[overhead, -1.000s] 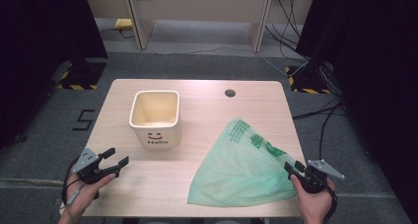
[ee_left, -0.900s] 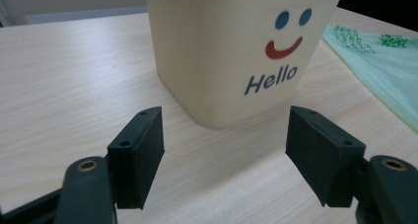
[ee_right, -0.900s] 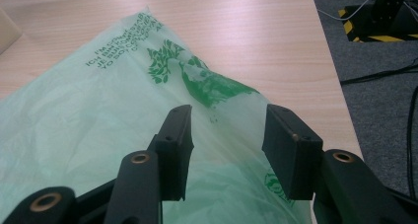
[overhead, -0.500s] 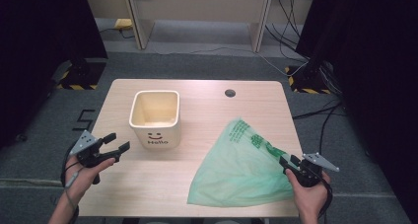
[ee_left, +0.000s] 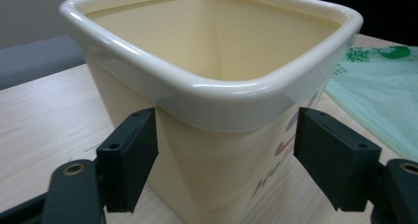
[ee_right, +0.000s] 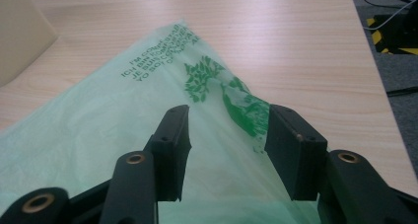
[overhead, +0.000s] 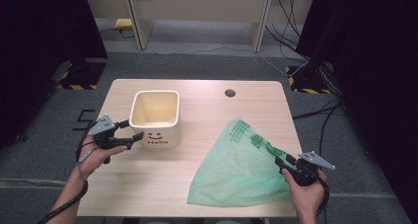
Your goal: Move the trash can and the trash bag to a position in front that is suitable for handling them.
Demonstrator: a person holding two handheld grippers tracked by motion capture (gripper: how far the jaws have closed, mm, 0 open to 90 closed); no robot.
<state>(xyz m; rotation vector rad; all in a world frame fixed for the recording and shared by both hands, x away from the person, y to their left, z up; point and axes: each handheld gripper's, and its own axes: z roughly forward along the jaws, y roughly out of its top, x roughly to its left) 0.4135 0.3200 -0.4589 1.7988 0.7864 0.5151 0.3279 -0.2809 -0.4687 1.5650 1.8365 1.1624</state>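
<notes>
both grippers stand with jaws spread: the left gripper (overhead: pixel 132 136) straddles a corner of the cream bin (overhead: pixel 155 116) to steady it, while the right gripper (overhead: pixel 281 161) lines up over the green bag (overhead: pixel 241 165) edge for a pinch.

- The high view looks forward and down from above my side of the table (overhead: pixel 207 88), far enough to take in all of it.
- My left gripper (ee_left: pixel 224 157) camera sits very close behind its jaws, facing the cream bin (ee_left: pixel 217 76) between them.
- My right gripper (ee_right: pixel 226 145) camera looks low along its jaws over the green bag (ee_right: pixel 98 135).
- Both gripper views share the bin and the bag.
</notes>
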